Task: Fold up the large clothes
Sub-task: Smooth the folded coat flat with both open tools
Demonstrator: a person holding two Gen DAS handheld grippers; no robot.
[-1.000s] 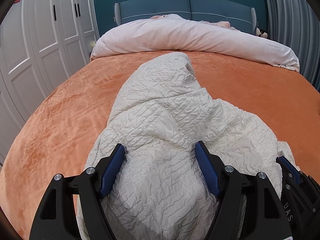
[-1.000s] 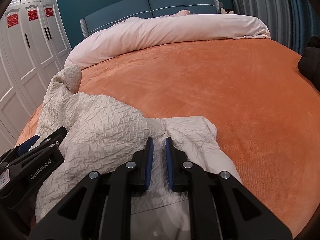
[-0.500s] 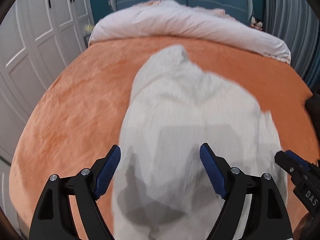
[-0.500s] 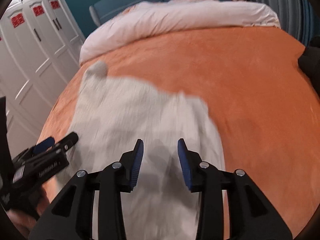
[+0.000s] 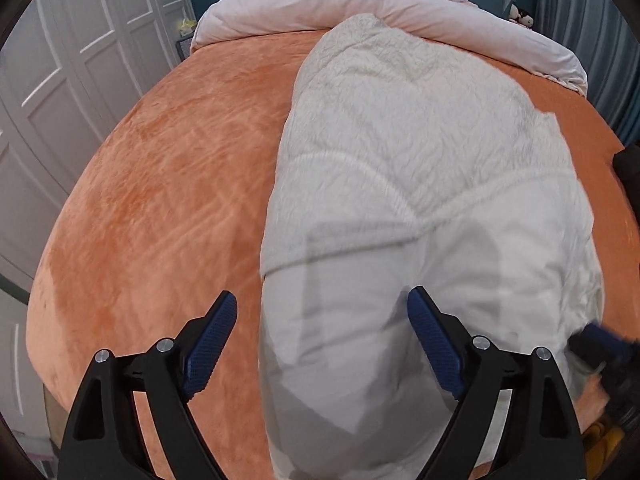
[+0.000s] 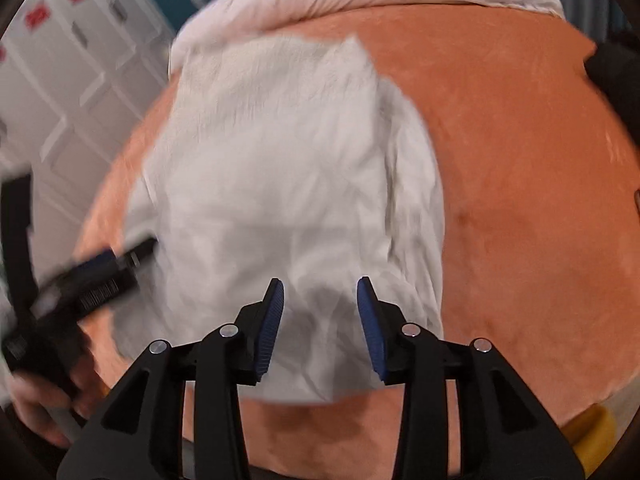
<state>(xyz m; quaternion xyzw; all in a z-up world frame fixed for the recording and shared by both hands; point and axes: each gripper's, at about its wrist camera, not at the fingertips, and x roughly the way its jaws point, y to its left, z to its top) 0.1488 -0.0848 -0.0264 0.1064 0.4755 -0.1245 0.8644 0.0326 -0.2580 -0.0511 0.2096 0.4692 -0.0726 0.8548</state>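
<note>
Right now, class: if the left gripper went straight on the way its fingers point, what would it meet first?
Most likely the cream garment: it fills the line ahead of the open left gripper, lying on the orange bedspread. Depth is unclear, so how soon it would touch cannot be told.

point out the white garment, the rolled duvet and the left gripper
garment (image 5: 420, 168), left wrist view, textured upper panel
duvet (image 5: 360, 4), left wrist view, middle of the roll
left gripper (image 5: 320, 344), left wrist view, midway between its fingertips

Soft, even indoor light; heavy fisheye bending with dark corners.
The left wrist view was fairly sharp, claw shadows falling on the white garment (image 5: 420, 200); the right wrist view was smeared by motion blur throughout.
</note>
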